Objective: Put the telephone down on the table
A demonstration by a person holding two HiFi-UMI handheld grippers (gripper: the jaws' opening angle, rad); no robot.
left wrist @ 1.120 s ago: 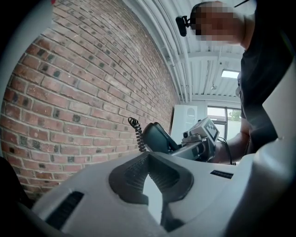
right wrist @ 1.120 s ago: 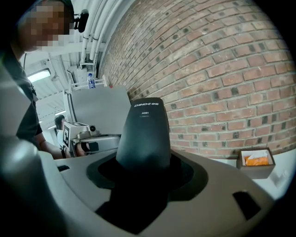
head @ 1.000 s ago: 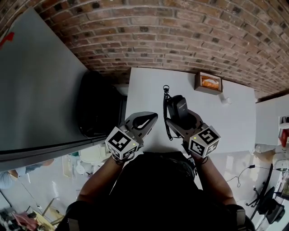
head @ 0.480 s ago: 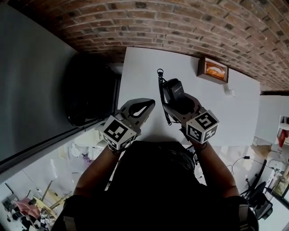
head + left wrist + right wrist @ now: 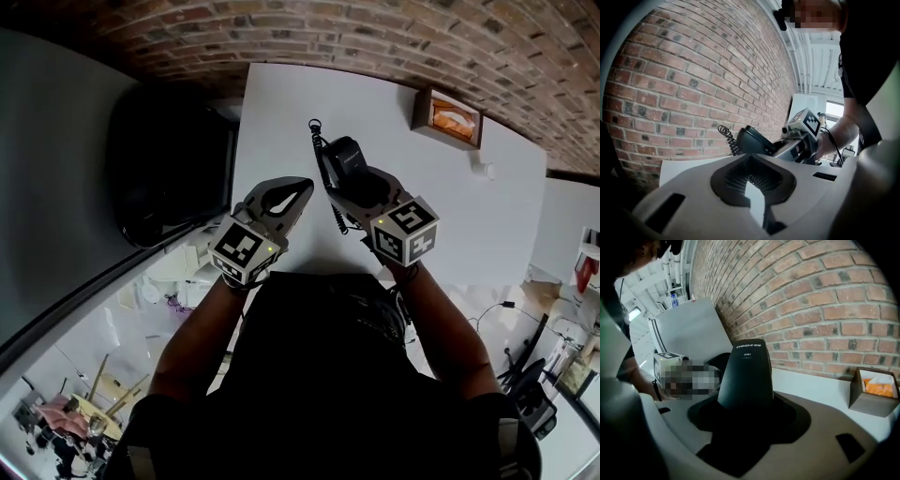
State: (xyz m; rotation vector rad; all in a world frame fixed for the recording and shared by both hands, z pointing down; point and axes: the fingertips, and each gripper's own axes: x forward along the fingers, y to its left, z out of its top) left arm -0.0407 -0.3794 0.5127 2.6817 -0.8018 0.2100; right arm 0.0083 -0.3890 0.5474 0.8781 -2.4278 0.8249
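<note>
One glossy black plastic telephone point(image 5: 349, 161), smooth and tapered (white print reads "A061" under a line beginning "CHINO-E"), is clamped in the right gripper point(image 5: 359, 187) over the matte white table point(image 5: 450, 225). Its single coiled cord point(image 5: 319, 148) trails at 11 o'clock. The left gripper point(image 5: 305, 186), at 9 o'clock, is closed on nothing. One open brown box point(image 5: 448, 117) stands at 2 o'clock, by the rough brick wall point(image 5: 375, 37).

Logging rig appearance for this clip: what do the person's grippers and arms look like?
The left gripper and right gripper have pale grey moulded shells with dark inner linings. Each carries a cube of black-and-white square markers with a small green light. The person wears a black short-sleeved top. A black cable runs by the right wrist.
</note>
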